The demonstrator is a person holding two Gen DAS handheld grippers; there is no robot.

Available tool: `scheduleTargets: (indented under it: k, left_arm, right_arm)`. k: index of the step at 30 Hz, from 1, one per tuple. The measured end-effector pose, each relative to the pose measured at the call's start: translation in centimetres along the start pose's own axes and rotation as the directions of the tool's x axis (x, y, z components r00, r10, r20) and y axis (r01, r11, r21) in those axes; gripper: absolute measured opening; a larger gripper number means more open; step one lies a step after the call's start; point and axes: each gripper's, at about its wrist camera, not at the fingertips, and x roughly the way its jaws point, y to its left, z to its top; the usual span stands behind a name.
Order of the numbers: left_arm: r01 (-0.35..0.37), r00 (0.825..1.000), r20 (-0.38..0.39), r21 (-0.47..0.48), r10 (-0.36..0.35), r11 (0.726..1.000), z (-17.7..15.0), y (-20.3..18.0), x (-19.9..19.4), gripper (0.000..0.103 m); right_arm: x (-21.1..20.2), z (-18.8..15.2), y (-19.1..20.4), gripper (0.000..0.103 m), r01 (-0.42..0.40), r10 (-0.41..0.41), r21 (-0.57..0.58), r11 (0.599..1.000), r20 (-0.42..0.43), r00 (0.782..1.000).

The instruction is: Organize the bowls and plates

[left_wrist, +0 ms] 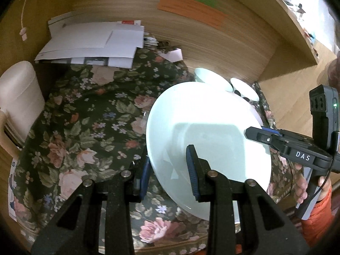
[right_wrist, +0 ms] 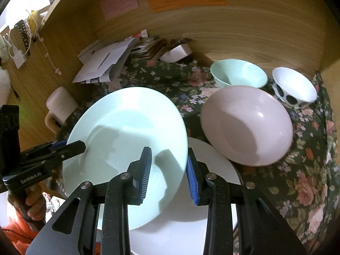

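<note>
A pale green plate [left_wrist: 208,140] [right_wrist: 127,140] is held tilted above the floral cloth. My left gripper [left_wrist: 170,167] is shut on its left rim, one pad on each face. My right gripper [right_wrist: 169,174] straddles the opposite rim; its jaws stand apart and do not clamp the plate. In the left wrist view the right gripper's tip [left_wrist: 261,135] rests at the plate's right rim. A white plate [right_wrist: 191,212] lies under the green one. A pink bowl [right_wrist: 246,125], a pale green bowl [right_wrist: 238,75] and a spotted white bowl [right_wrist: 295,87] stand behind.
A floral cloth [left_wrist: 85,127] covers the table inside a wooden alcove [right_wrist: 233,31]. A pile of envelopes and papers [left_wrist: 93,42] lies at the back left. A cream container [left_wrist: 17,97] stands at the left edge.
</note>
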Motion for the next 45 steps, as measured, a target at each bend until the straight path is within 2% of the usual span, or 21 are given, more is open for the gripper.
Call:
scheduleTargets:
  k: [13, 25, 45]
  left_arm:
    - [0.037, 0.998, -0.055, 0.029, -0.035, 0.999, -1.7, -2.5, 1.7, 0.032]
    - [0.024, 0.994, -0.106, 0.040, -0.020, 0.999, -2.9, -3.0, 3.8, 0.032]
    - [0.030, 0.986, -0.164, 0.080, -0.016, 0.996, -3.3, -3.6, 6.6, 0.032]
  right_arm:
    - [-0.5, -2.9, -2.9, 0.029, 0.019, -0.017, 0.077, 0.997, -0.027, 0.999]
    - [0.7, -5.2, -4.2, 0.029, 0.016, -0.005, 0.145, 0.989, -0.072, 0.997]
    - [0.9, -5.9, -5.2, 0.030, 0.062, -0.049, 0.168, 0.984, -0.079, 0.996]
